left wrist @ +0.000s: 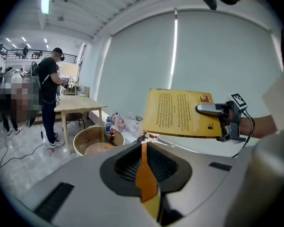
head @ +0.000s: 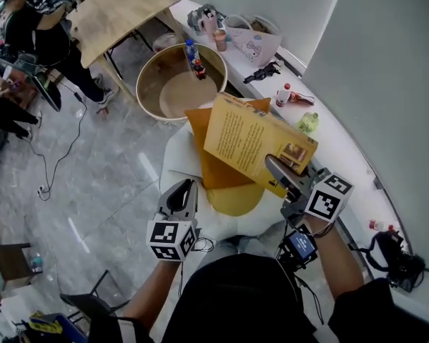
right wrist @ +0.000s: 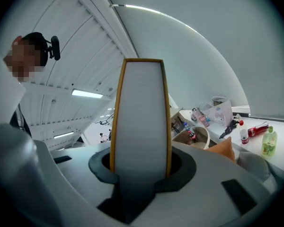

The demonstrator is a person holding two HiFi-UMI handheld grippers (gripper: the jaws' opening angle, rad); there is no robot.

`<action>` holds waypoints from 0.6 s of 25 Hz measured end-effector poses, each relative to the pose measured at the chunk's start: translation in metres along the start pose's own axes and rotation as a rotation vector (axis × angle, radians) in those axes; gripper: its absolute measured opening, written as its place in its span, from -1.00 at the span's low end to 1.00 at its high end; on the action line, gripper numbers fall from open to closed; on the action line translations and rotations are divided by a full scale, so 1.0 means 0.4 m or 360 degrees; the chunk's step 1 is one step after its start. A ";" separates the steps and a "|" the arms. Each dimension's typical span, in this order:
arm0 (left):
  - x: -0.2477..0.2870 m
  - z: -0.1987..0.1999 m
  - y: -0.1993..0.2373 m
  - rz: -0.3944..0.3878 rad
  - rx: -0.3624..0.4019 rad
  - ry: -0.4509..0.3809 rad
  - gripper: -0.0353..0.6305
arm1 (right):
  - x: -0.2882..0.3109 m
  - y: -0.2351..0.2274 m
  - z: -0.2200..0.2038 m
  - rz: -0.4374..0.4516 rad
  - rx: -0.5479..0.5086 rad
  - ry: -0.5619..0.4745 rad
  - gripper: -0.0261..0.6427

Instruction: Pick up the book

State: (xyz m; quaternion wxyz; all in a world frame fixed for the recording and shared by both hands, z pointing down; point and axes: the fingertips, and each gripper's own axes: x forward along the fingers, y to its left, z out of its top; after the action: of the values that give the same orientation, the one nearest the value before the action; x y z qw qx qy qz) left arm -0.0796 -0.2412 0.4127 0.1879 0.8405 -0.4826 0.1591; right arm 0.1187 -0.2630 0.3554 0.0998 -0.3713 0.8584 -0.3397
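My right tool (head: 277,168) is clenched on the yellow book (head: 250,138) at its near corner. One jaw lies across the printed cover and the other sits beneath it. The book is clear of every surface, tilted, and runs from the tool toward 11 o'clock in the head view. It covers part of the orange cushion (head: 209,164), which rests on a yellow cushion (head: 232,200).

In the right gripper view the book (right wrist: 141,112) stands upright between the jaws of the right tool (right wrist: 142,167). Its white page edge faces the camera, and a pad presses each yellow cover.

My left tool (head: 186,188) is at 8 o'clock from the book, well apart from it. Its jaws (left wrist: 144,150) are drawn together on nothing, and only a thin sliver of orange shows between them. In the left gripper view, the book (left wrist: 180,112) hangs at 1 o'clock, with the right tool (left wrist: 213,110) gripping its right end.

Beyond the cushions at 11 o'clock stands a round wooden tub (head: 151,70). A white bench (head: 336,145) runs along the window at 2 o'clock.
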 end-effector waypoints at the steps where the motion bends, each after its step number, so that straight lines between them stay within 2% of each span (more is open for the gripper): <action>1: -0.009 0.012 -0.006 -0.0009 0.0005 -0.0013 -0.76 | -0.010 0.014 0.018 0.0004 -0.0011 -0.0032 -0.46; 8: -0.069 0.122 -0.061 -0.0029 0.0063 -0.0141 -0.76 | -0.091 0.095 0.139 0.0021 -0.0106 -0.0265 -0.46; 15: -0.121 0.189 -0.064 -0.0061 0.0047 -0.0240 -0.76 | -0.111 0.185 0.186 0.0056 -0.0204 -0.0375 -0.46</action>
State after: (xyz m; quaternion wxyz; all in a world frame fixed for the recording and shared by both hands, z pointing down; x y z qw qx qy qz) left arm -0.0742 -0.2285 0.3203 0.1418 0.8619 -0.4768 0.0988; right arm 0.1394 -0.2332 0.2475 0.1818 -0.3991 0.8671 -0.2363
